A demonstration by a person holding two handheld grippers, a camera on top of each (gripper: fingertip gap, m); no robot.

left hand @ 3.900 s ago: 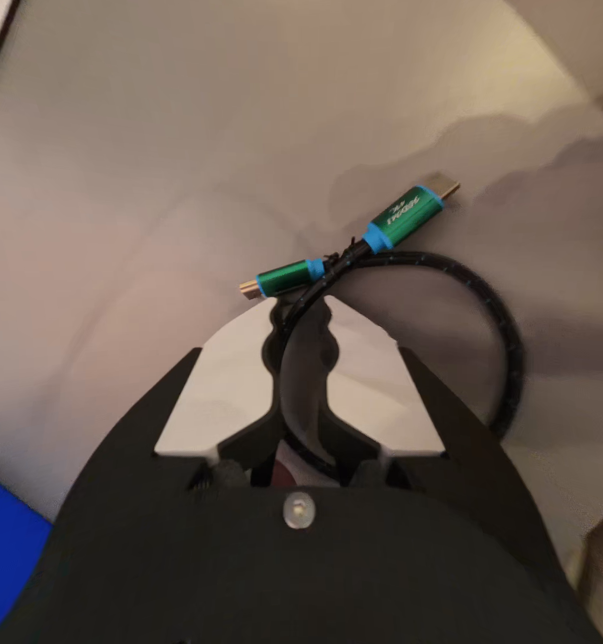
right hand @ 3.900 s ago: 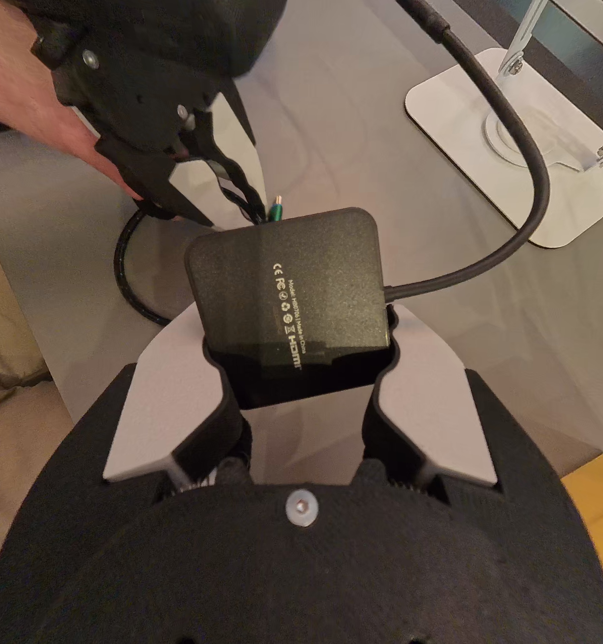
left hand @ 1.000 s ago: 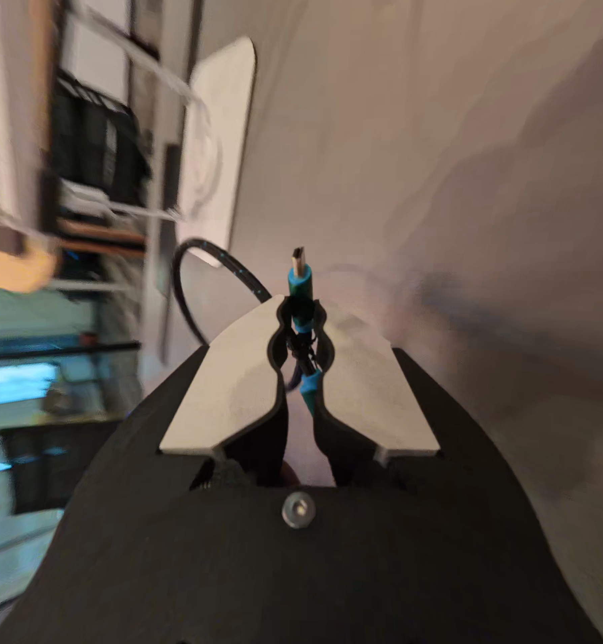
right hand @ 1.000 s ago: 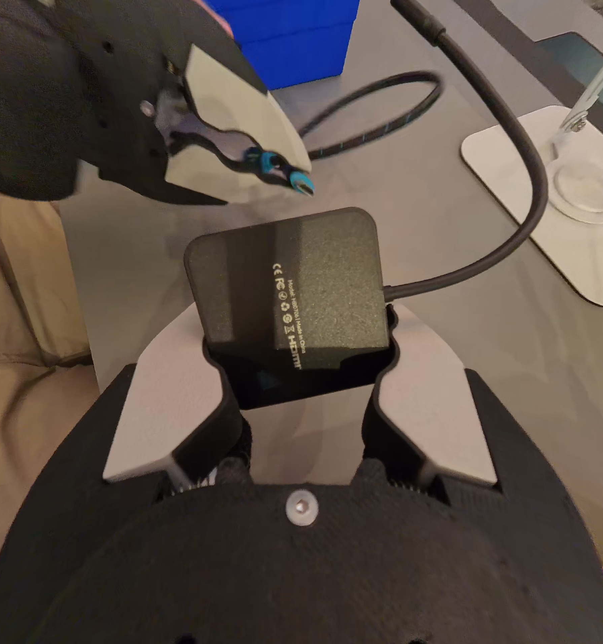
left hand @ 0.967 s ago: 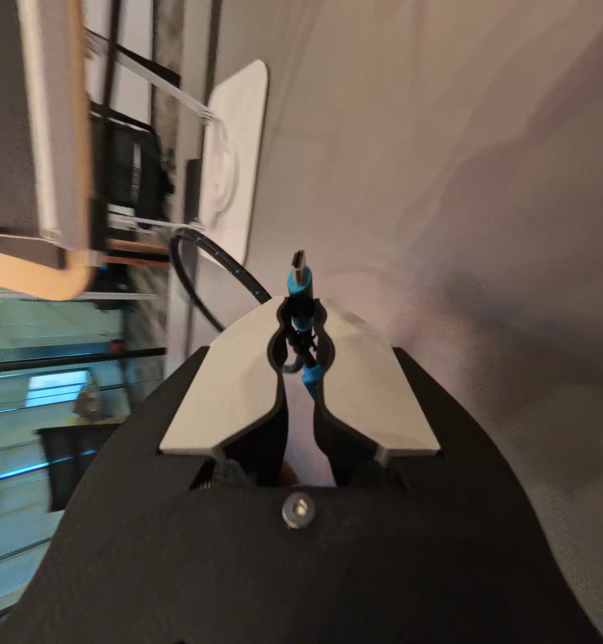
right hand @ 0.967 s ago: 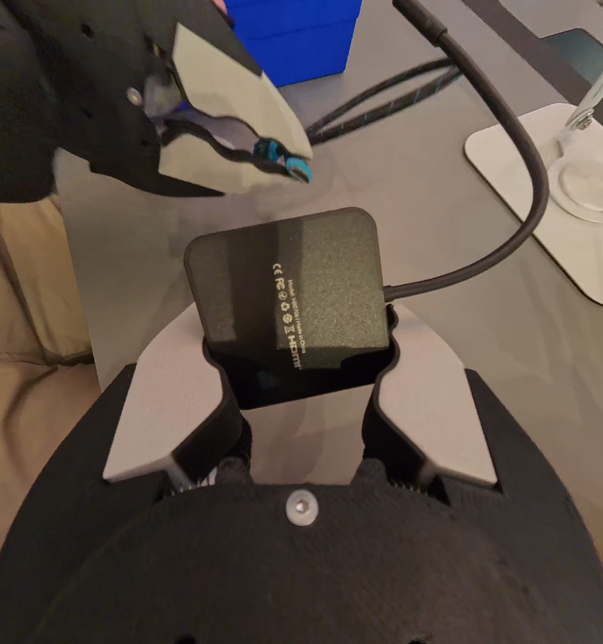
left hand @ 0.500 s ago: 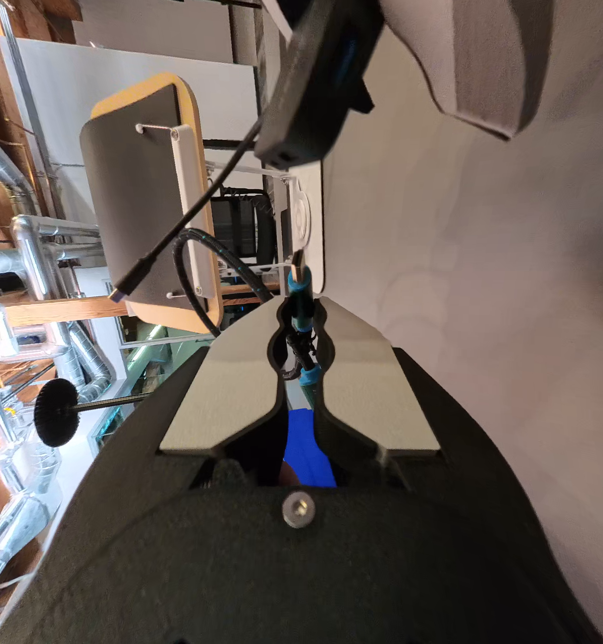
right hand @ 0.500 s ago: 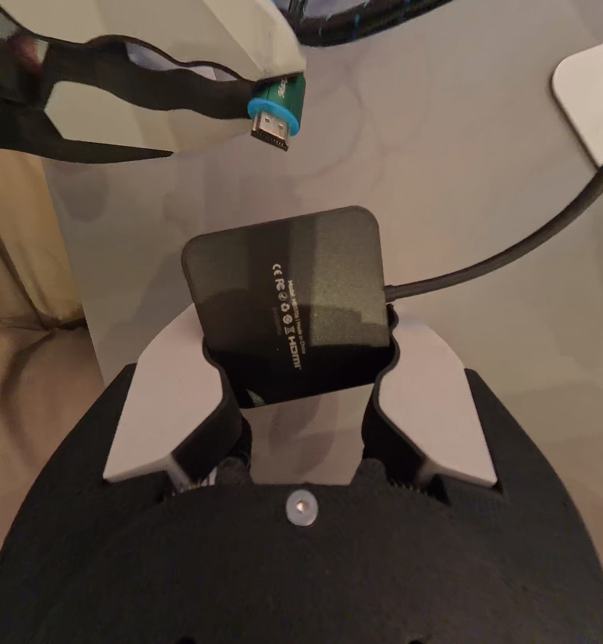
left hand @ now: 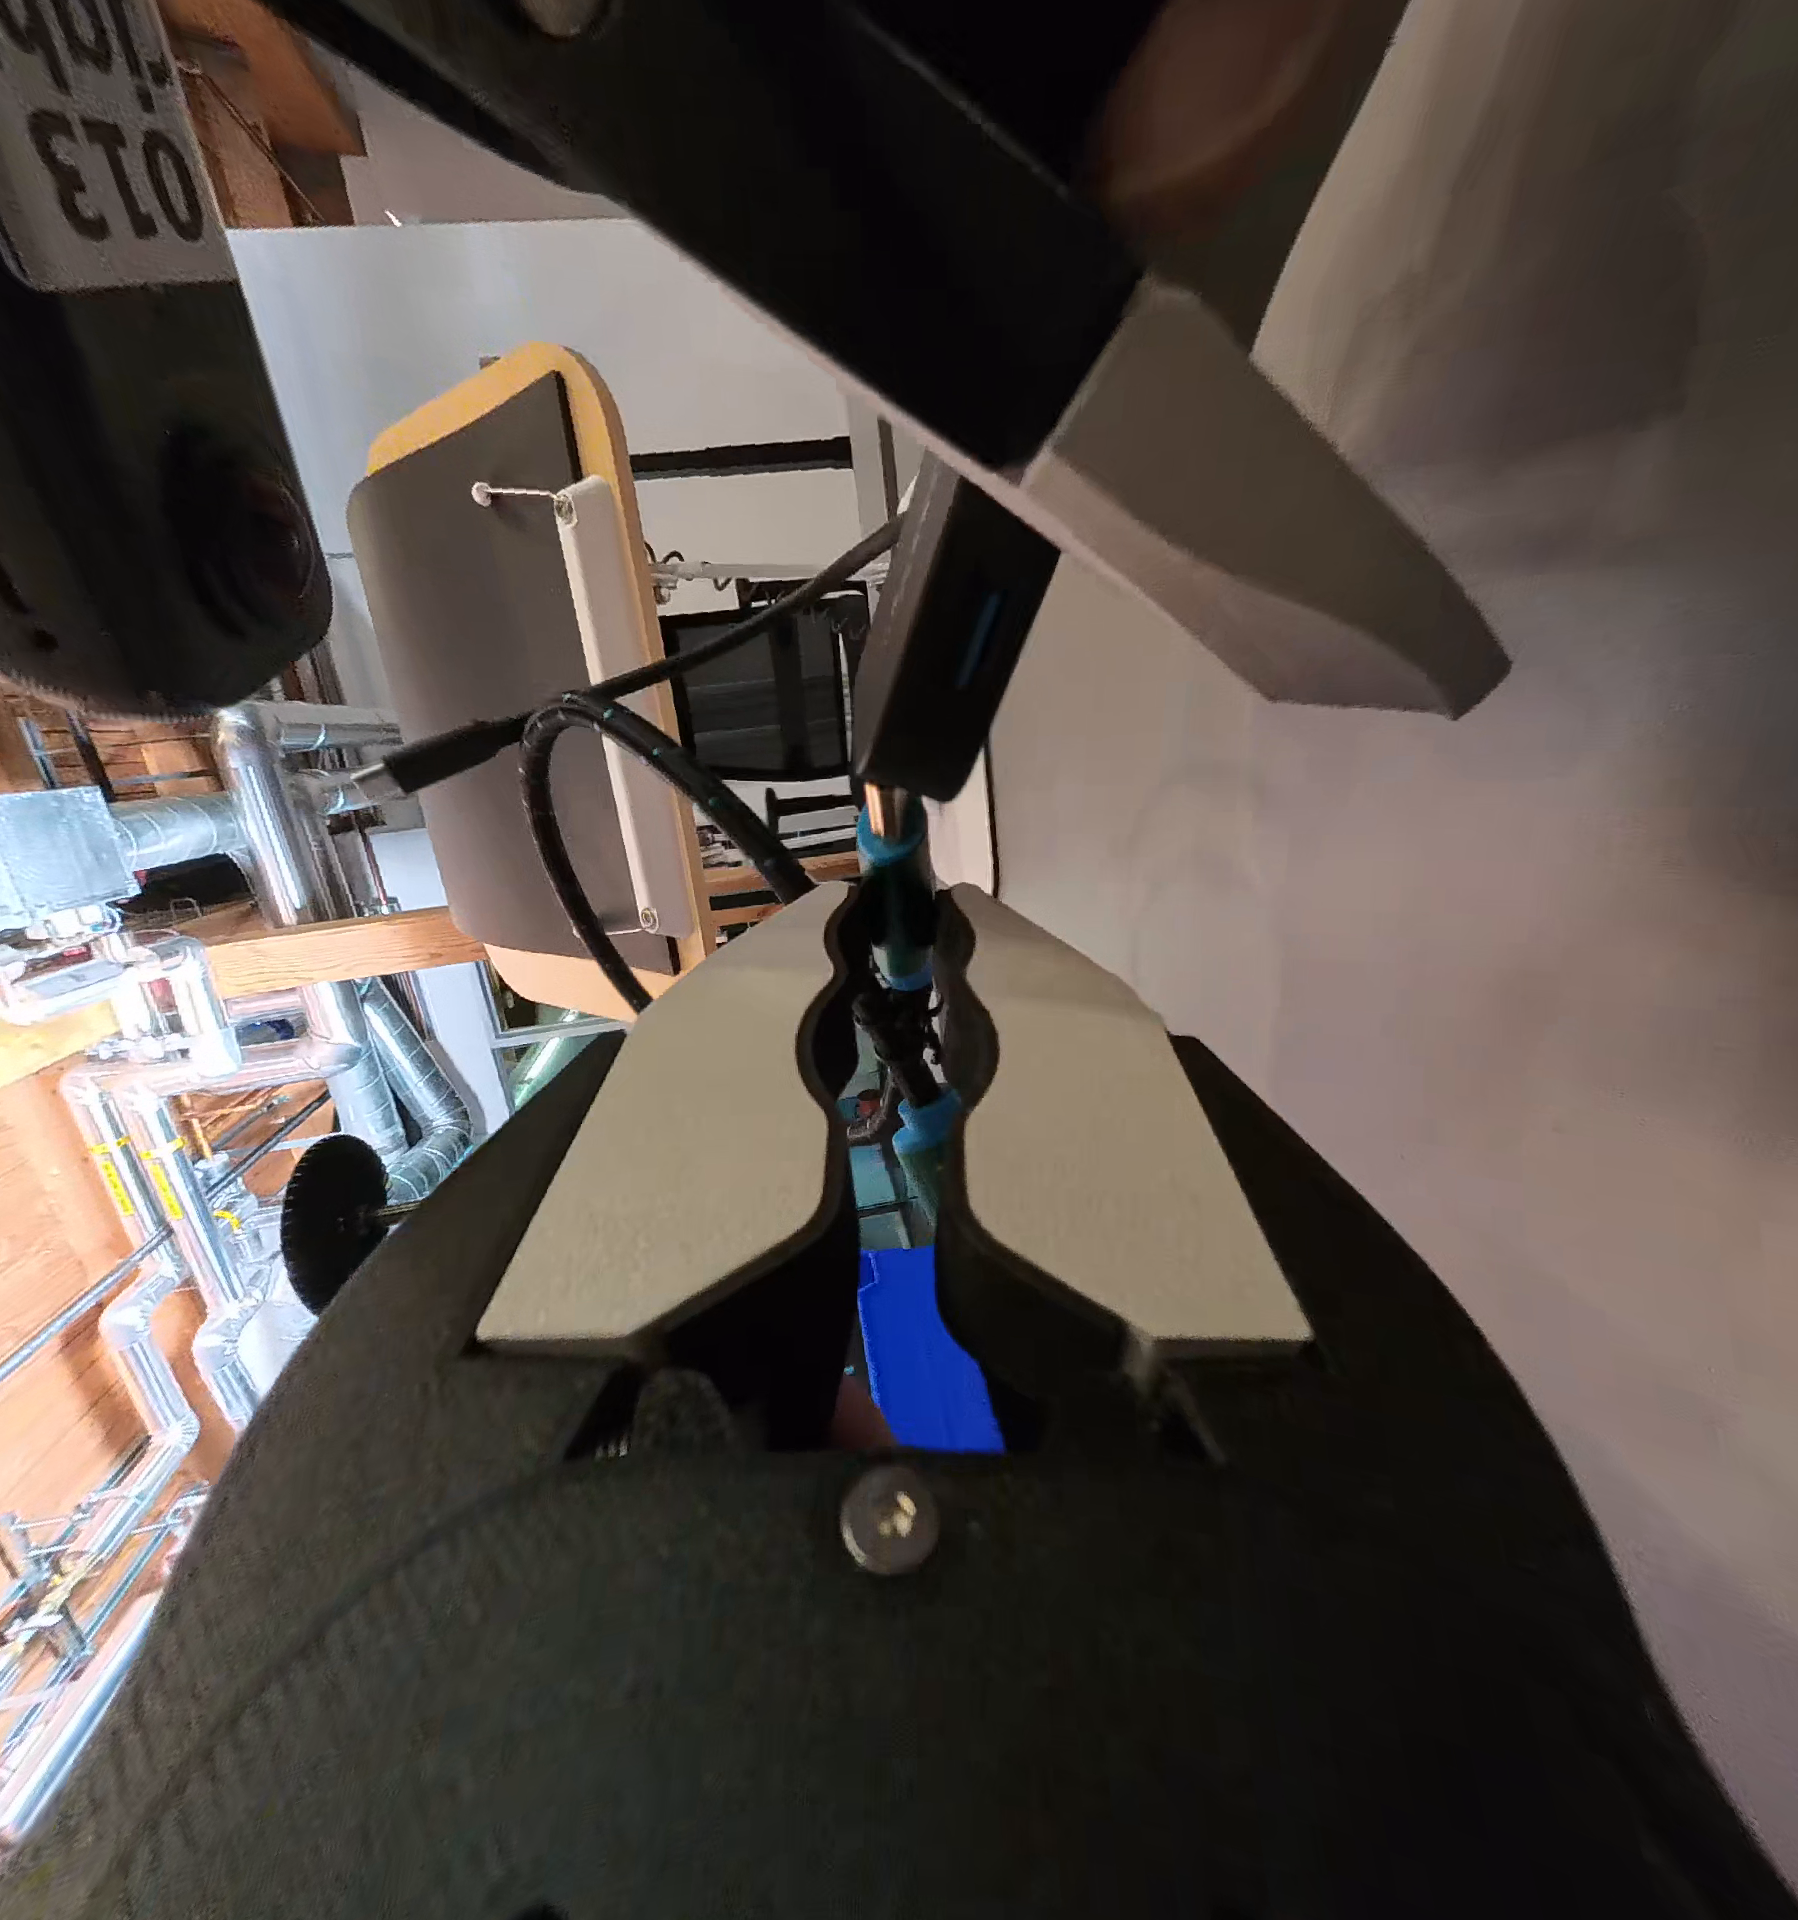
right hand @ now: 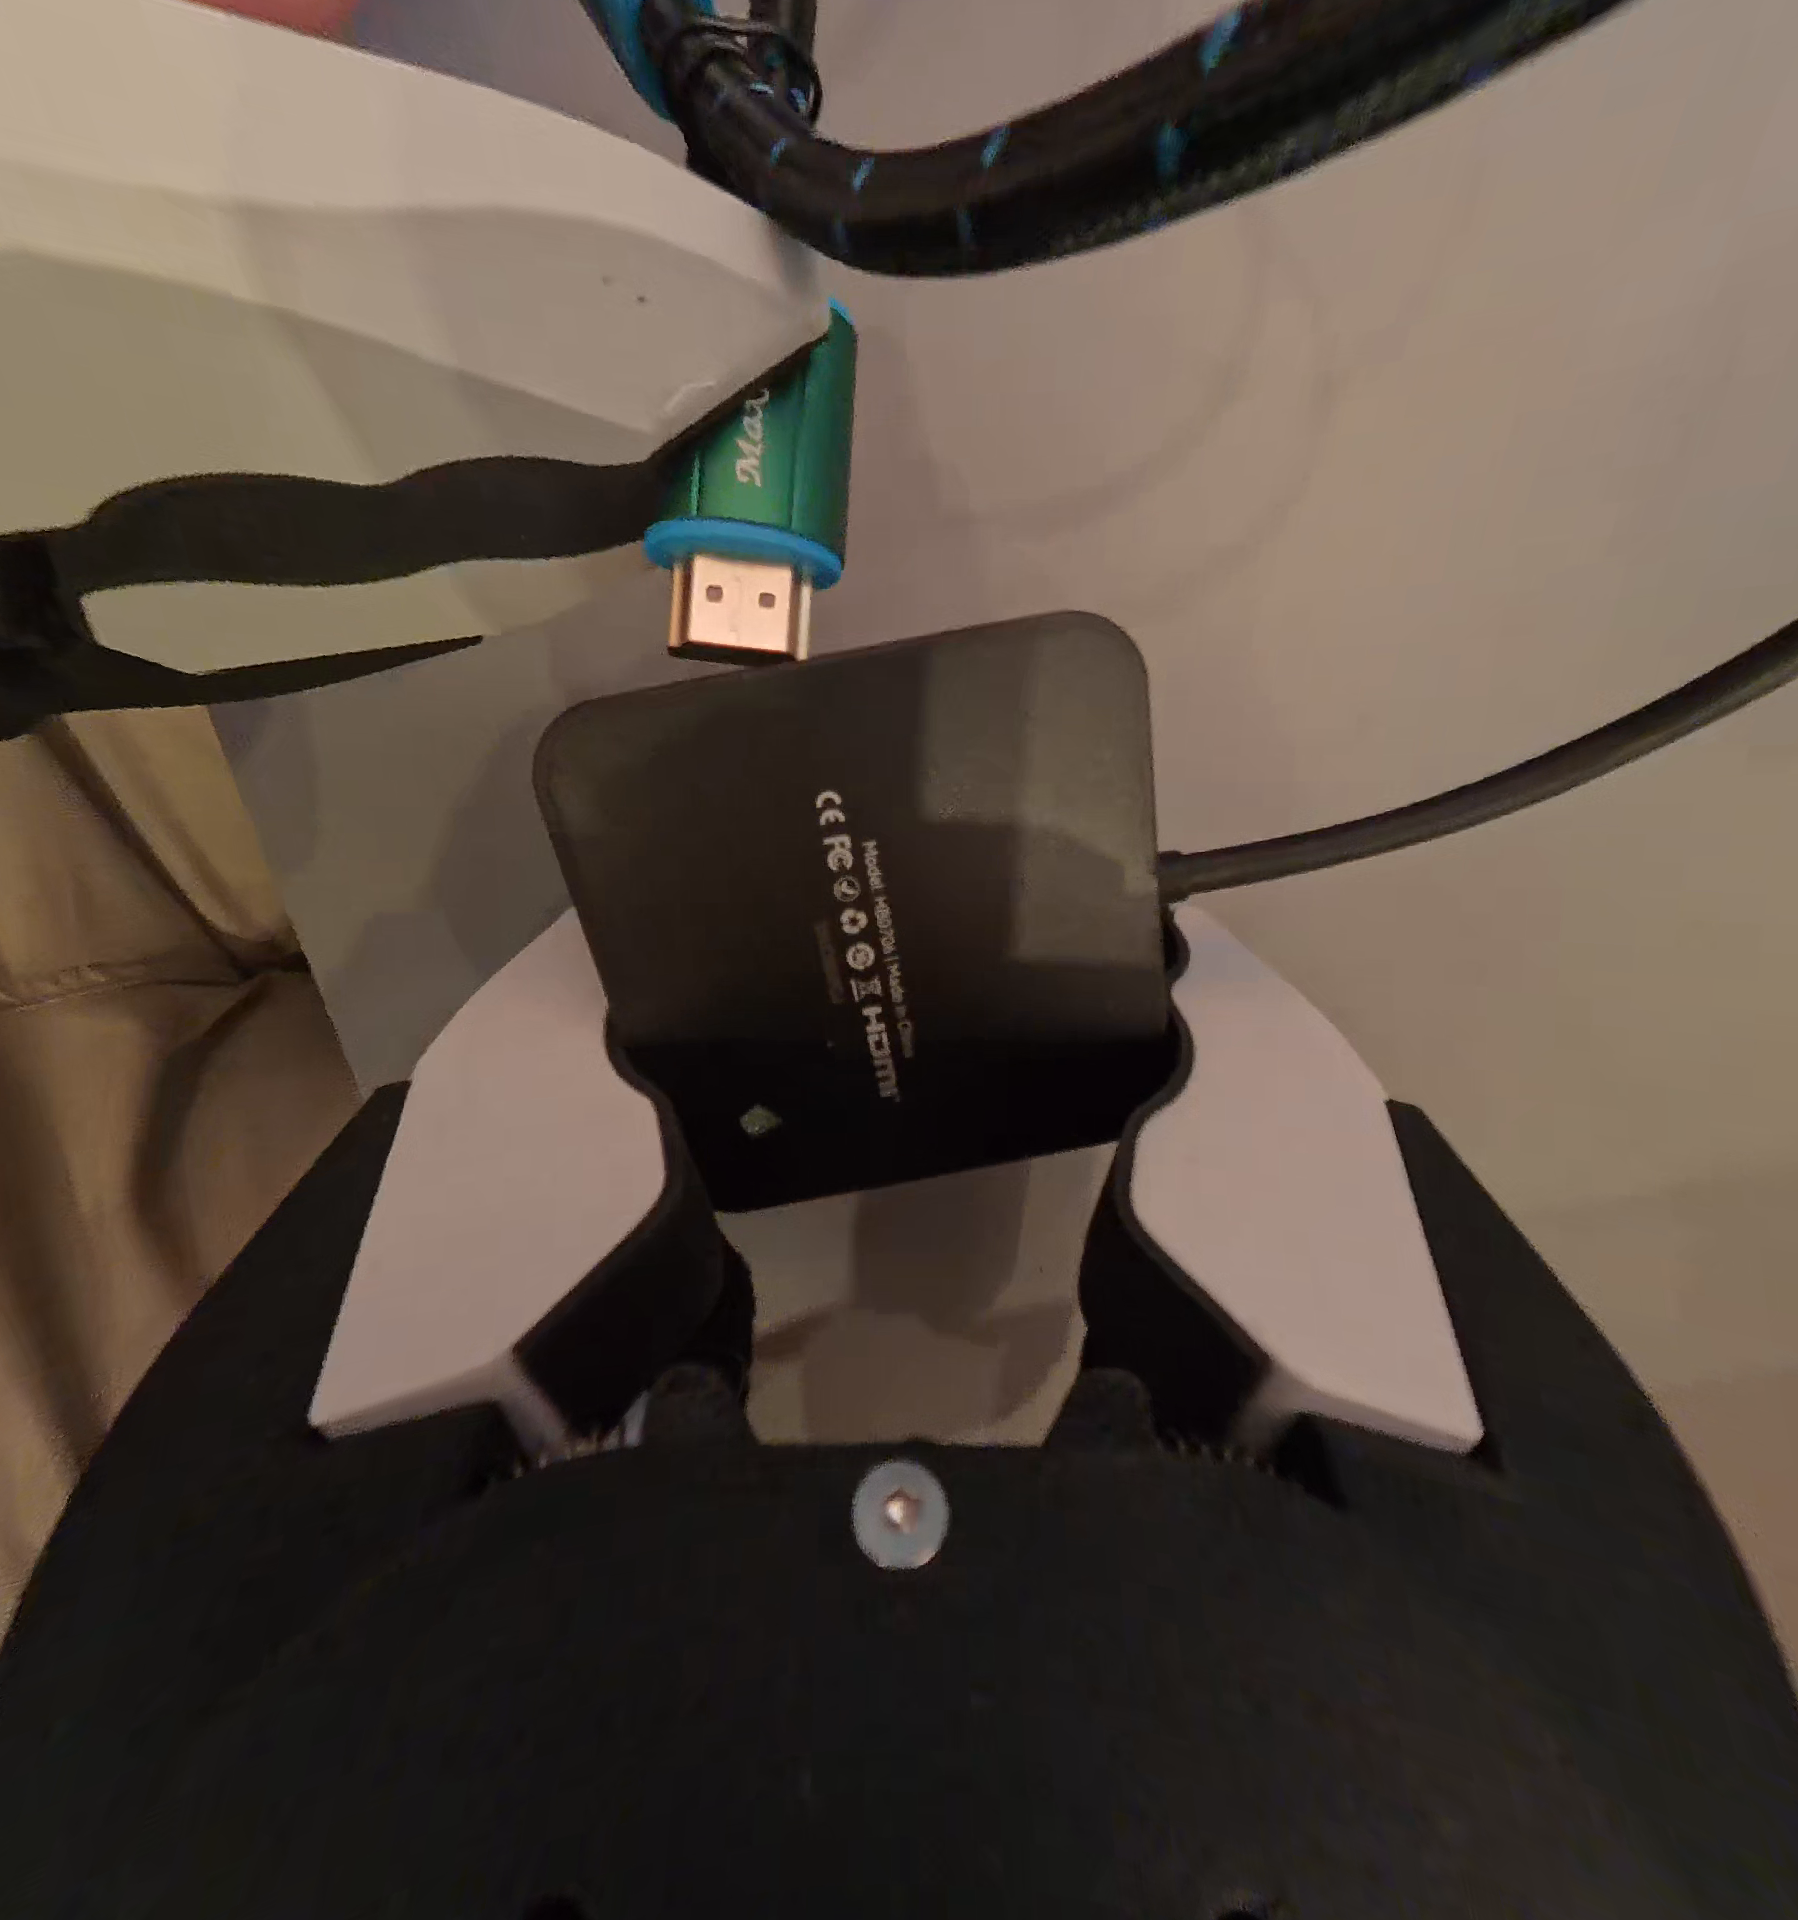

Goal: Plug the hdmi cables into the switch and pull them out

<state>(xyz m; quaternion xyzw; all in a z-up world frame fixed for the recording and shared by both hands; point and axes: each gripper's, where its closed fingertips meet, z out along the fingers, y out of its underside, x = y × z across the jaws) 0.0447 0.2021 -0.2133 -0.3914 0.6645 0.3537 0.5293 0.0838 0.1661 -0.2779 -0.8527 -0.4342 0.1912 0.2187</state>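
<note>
My right gripper (right hand: 890, 935) is shut on a black square HDMI switch (right hand: 864, 904) and holds it above the grey table (right hand: 1446, 468). My left gripper (left hand: 900, 904) is shut on the green and blue plug (left hand: 890, 847) of a black braided HDMI cable (left hand: 583, 831). In the right wrist view the plug's metal tip (right hand: 739, 613) sits right at the switch's far edge, still outside it. In the left wrist view the switch (left hand: 942, 644) hangs just beyond the plug, edge on, with a blue port showing. The braided cable (right hand: 1030, 187) loops behind the left gripper.
The switch's own thin black cable (right hand: 1497, 800) trails to the right; its small plug (left hand: 438, 764) hangs free. A blue bin (left hand: 921, 1371) shows between my left fingers. Beige cloth (right hand: 95, 1039) lies left of the table. An orange-rimmed board (left hand: 521, 665) stands behind. About 8 cm separates my left fingertips from my right.
My left gripper has brought the HDMI plug closer to the switch, from well above it to its far edge. The right gripper keeps its hold on the switch.
</note>
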